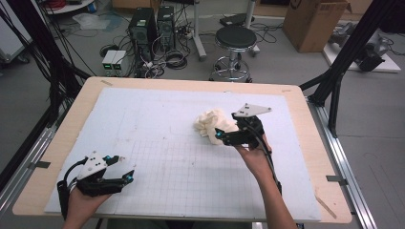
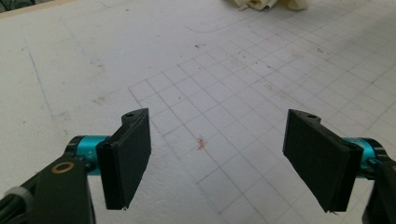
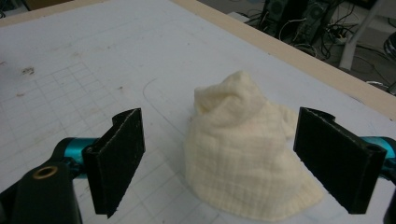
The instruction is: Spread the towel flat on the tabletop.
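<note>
On the white mat, a bit right of the middle, sits a cream cloth bunched up in a soft heap. The right gripper is just beside the cloth, on the side nearer the person. Its jaws are wide apart and hold nothing. In the right gripper view the cloth lies straight ahead, in line with the gap, a little past the pads and not touching them. The heap has no clear long side; it stands up like a little hill. The left gripper is far from the cloth, near the mat's front left corner. Its jaws are wide apart too and empty. So the right hand is much nearer, and I think it will do the grabbing.
</note>
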A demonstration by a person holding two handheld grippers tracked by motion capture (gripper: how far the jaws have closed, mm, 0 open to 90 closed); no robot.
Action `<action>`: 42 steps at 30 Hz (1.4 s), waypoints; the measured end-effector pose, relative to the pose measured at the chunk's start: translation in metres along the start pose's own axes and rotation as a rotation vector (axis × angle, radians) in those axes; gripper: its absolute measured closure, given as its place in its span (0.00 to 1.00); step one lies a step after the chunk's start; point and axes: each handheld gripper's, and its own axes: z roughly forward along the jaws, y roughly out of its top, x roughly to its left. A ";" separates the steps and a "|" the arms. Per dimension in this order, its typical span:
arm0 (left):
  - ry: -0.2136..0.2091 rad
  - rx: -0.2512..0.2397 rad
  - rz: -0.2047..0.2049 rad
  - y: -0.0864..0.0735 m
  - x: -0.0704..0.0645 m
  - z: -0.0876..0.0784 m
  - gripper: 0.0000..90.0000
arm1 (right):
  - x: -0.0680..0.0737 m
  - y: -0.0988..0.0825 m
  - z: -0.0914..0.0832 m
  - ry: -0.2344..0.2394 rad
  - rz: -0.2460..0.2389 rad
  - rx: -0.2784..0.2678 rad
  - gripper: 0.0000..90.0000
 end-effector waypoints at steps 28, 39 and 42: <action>-0.011 -0.001 0.000 0.000 0.002 0.003 0.27 | -0.023 -0.027 0.104 -0.065 0.063 0.230 0.77; -0.004 -0.004 -0.003 0.000 0.003 0.003 0.27 | -0.025 -0.019 0.088 -0.008 0.122 0.189 0.87; -0.006 0.000 0.002 0.000 0.002 0.003 0.27 | -0.021 -0.014 0.080 0.002 0.108 0.172 0.87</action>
